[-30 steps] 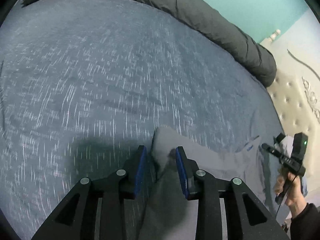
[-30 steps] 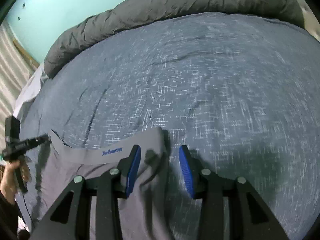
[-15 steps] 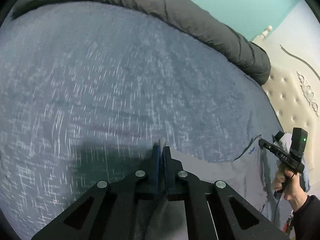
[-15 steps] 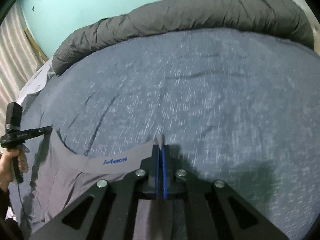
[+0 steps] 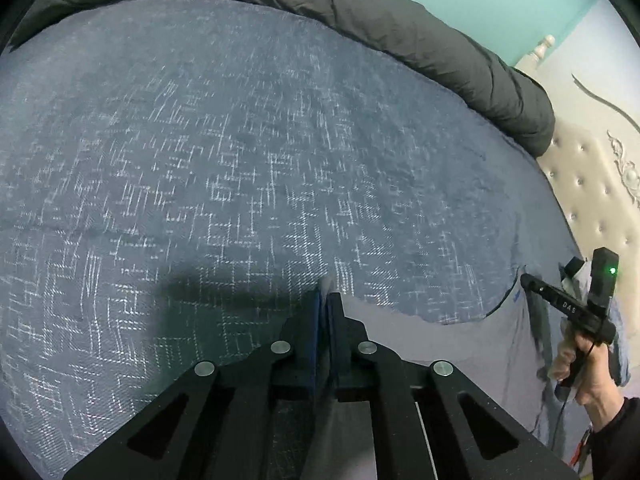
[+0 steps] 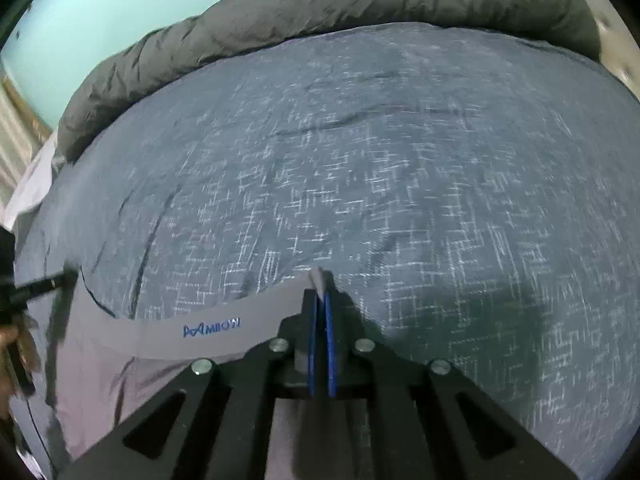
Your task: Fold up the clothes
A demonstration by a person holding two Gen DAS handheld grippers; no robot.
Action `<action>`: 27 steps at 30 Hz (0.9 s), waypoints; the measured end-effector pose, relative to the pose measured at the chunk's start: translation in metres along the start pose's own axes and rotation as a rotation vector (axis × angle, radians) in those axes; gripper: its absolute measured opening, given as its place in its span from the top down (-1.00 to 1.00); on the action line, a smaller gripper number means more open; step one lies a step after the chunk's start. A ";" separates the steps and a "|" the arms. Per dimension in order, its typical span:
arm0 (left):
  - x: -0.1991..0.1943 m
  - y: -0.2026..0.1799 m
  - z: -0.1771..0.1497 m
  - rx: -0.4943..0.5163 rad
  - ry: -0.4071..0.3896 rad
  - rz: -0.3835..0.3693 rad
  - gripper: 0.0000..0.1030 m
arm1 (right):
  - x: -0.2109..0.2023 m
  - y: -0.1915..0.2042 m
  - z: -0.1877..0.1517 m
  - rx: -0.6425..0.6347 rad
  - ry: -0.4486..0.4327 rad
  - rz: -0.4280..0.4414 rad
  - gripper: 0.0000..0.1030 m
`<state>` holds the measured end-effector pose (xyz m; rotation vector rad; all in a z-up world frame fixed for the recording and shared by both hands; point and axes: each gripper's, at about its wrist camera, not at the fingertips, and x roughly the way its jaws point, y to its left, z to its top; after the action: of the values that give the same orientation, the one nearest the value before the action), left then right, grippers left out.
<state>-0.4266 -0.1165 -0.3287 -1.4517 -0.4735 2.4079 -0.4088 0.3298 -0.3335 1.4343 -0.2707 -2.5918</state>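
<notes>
A grey garment (image 5: 460, 344) with blue lettering on its waistband (image 6: 208, 328) lies on the bed, stretched between both grippers. My left gripper (image 5: 327, 296) is shut on one corner of the waistband, and a bit of cloth pokes out past its blue pads. My right gripper (image 6: 320, 292) pinches the opposite corner; its jaws are opening slightly, with the cloth still pressed between the pads. Each gripper also shows in the other's view: the right gripper (image 5: 526, 280) in a person's hand (image 5: 588, 376), and the left gripper (image 6: 66, 276) at the far left edge.
The bed is covered by a blue-grey patterned bedspread (image 5: 240, 160). A rolled dark grey duvet (image 5: 400, 12) runs along its far side below a teal wall. A cream tufted headboard (image 5: 592, 184) stands at the right. White cloth (image 6: 28, 192) hangs at the bed's left edge.
Both grippers went from open around the waistband corners to shut on them. The waistband now runs tauter between them, and both have shifted a little across the bed.
</notes>
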 end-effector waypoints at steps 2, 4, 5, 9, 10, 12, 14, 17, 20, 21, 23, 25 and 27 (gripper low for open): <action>-0.006 0.007 -0.003 -0.022 -0.005 -0.001 0.78 | -0.012 -0.007 -0.004 0.038 -0.022 -0.007 0.69; -0.019 0.012 -0.006 -0.038 -0.023 0.018 0.59 | -0.027 -0.015 -0.012 0.076 -0.045 0.012 0.66; -0.028 0.017 -0.010 -0.044 -0.030 0.024 0.44 | -0.036 -0.017 -0.018 0.090 -0.061 0.013 0.64; -0.060 0.033 -0.037 -0.064 -0.026 0.009 0.17 | -0.080 -0.023 -0.059 0.147 -0.126 0.075 0.47; -0.067 0.036 -0.047 -0.069 -0.017 0.004 0.16 | -0.088 -0.022 -0.069 0.153 -0.126 0.084 0.46; -0.077 0.039 -0.068 -0.065 0.000 -0.003 0.15 | -0.104 -0.021 -0.093 0.159 -0.125 0.108 0.46; -0.084 0.040 -0.088 -0.063 0.011 -0.001 0.15 | -0.118 -0.018 -0.116 0.170 -0.128 0.120 0.45; -0.093 0.041 -0.117 -0.065 0.022 0.007 0.15 | -0.134 -0.015 -0.151 0.213 -0.128 0.142 0.45; -0.099 0.041 -0.137 -0.083 0.023 0.008 0.15 | -0.142 -0.012 -0.180 0.262 -0.135 0.169 0.43; -0.101 0.041 -0.143 -0.090 0.022 0.007 0.15 | -0.146 -0.009 -0.188 0.260 -0.140 0.165 0.40; -0.104 0.039 -0.152 -0.099 0.020 0.016 0.15 | -0.153 -0.007 -0.198 0.260 -0.153 0.148 0.39; -0.106 0.037 -0.158 -0.101 0.021 0.027 0.15 | -0.158 -0.007 -0.207 0.272 -0.162 0.137 0.39; -0.107 0.035 -0.164 -0.101 0.024 0.037 0.15 | -0.162 -0.009 -0.214 0.288 -0.167 0.126 0.38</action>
<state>-0.2354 -0.1703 -0.3303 -1.5422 -0.5752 2.4240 -0.1426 0.3596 -0.3150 1.2314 -0.7588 -2.6524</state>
